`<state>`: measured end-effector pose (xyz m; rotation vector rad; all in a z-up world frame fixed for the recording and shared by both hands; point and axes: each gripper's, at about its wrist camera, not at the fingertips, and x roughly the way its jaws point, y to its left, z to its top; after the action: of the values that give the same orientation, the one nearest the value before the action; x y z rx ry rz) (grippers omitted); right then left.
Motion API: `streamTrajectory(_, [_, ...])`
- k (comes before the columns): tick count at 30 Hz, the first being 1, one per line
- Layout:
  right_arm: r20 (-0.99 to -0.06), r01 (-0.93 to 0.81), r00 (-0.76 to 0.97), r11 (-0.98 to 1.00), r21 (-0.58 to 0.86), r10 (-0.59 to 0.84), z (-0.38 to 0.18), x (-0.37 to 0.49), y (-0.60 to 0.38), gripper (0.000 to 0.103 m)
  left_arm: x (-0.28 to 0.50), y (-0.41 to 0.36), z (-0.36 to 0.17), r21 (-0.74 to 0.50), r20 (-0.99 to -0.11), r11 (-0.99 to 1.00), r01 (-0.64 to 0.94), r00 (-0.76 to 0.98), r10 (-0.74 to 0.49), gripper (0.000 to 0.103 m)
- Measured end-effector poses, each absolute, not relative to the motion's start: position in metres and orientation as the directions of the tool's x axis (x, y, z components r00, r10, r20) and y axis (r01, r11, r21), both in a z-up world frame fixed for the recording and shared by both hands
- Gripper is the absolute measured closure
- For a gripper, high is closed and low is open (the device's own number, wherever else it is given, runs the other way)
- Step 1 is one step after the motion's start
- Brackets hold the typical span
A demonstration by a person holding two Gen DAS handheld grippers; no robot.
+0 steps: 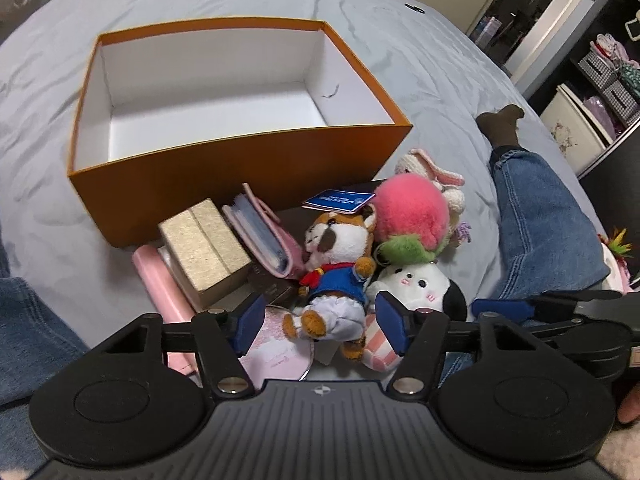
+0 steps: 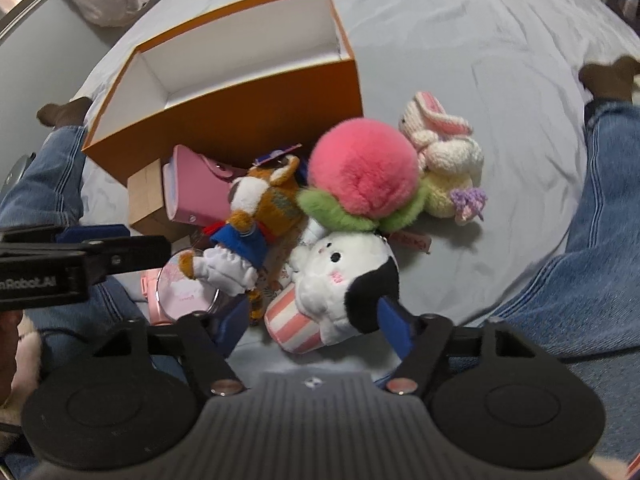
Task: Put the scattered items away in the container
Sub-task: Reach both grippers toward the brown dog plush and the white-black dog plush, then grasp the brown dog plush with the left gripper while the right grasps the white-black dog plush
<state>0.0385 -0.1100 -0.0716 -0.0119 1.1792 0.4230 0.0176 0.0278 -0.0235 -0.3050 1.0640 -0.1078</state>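
We see the orange box [image 1: 240, 160] standing open on the bed, white inside and holding nothing, its long side wall facing the pile of small things at its 6 o'clock. In that pile the fox plush [image 1: 336, 264] in a blue top lies on its back, touching the pink pompom [image 1: 412, 212] with its green ruff at 2 o'clock. The white-and-black plush [image 2: 344, 276] lies just below the pompom, above a pink-striped cup shape [image 2: 292, 324]. A gold gift box [image 1: 204, 248] and a pink wallet [image 1: 264, 236] sit at the fox's 9 o'clock, against the box wall. A crocheted rabbit [image 2: 444, 148] lies at the pompom's 3 o'clock.

Our left gripper [image 1: 324, 320] stands wide apart around the fox's legs, pads not pressing. Our right gripper [image 2: 316, 324] is likewise parted, straddling the white-and-black plush and gripping nothing.

The grey bedsheet [image 1: 240, 0] is wrinkled. A person's jeans leg [image 1: 548, 216] rests on it at 3 o'clock, and shelves [image 1: 592, 80] stand beyond.
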Motion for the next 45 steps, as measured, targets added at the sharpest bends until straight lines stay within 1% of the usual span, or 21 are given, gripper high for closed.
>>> streamTrajectory(4, [-0.906,-0.267,0.281,0.933,0.242,0.315,-0.082,0.044,-0.117,0.035,0.029,0.022,-0.028,-0.294,-0.850,0.954,-0.059,0.473,-0.233,0.031])
streamTrajectory(7, [-0.914,-0.197,0.262,0.944,0.263,0.310,-0.089,0.049,-0.125,0.035,0.039,0.014,-0.034,-0.264,-0.864,0.964,-0.029,0.452,-0.223,0.031])
streamTrajectory(12, [-0.914,-0.104,0.221,0.940,0.324,0.339,-0.103,0.057,-0.133,0.033,0.051,-0.003,-0.038,-0.199,-0.871,0.979,0.036,0.452,-0.194,0.031])
streamTrajectory(15, [-0.913,-0.085,0.217,0.938,0.336,0.347,-0.109,0.062,-0.130,0.031,0.055,-0.012,-0.034,-0.165,-0.859,0.983,0.085,0.477,-0.185,0.031])
streamTrajectory(21, [-0.913,-0.065,0.220,0.939,0.338,0.344,-0.119,0.070,-0.126,0.031,0.058,-0.020,-0.031,-0.138,-0.858,0.981,0.139,0.478,-0.189,0.031])
streamTrajectory(26, [-0.916,-0.082,0.220,0.942,0.324,0.334,-0.124,0.068,-0.120,0.032,0.050,-0.009,-0.033,-0.178,-0.853,0.976,0.123,0.476,-0.215,0.032])
streamTrajectory(27, [-0.917,-0.084,0.221,0.943,0.322,0.333,-0.125,0.068,-0.119,0.032,0.048,-0.007,-0.033,-0.191,-0.848,0.975,0.115,0.480,-0.223,0.037])
streamTrajectory(28, [-0.917,-0.086,0.222,0.943,0.321,0.332,-0.125,0.067,-0.119,0.032,0.047,-0.005,-0.033,-0.202,-0.844,0.973,0.112,0.484,-0.231,0.045])
streamTrajectory(30, [-0.916,-0.089,0.225,0.943,0.320,0.332,-0.124,0.066,-0.118,0.033,0.044,-0.002,-0.036,-0.248,-0.838,0.963,0.107,0.475,-0.269,0.048])
streamTrajectory(32, [-0.914,-0.089,0.228,0.942,0.322,0.334,-0.122,0.064,-0.118,0.034,0.042,-0.003,-0.039,-0.278,-0.833,0.955,0.105,0.469,-0.294,0.048])
streamTrajectory(38, [-0.910,-0.084,0.233,0.939,0.332,0.343,-0.120,0.061,-0.117,0.034,0.051,-0.013,-0.053,-0.195,-0.858,0.977,0.090,0.467,-0.214,0.048])
streamTrajectory(45, [-0.904,-0.058,0.233,0.933,0.355,0.359,-0.123,0.061,-0.118,0.034,0.071,-0.006,-0.067,-0.228,-0.875,0.974,0.019,0.434,-0.213,0.048])
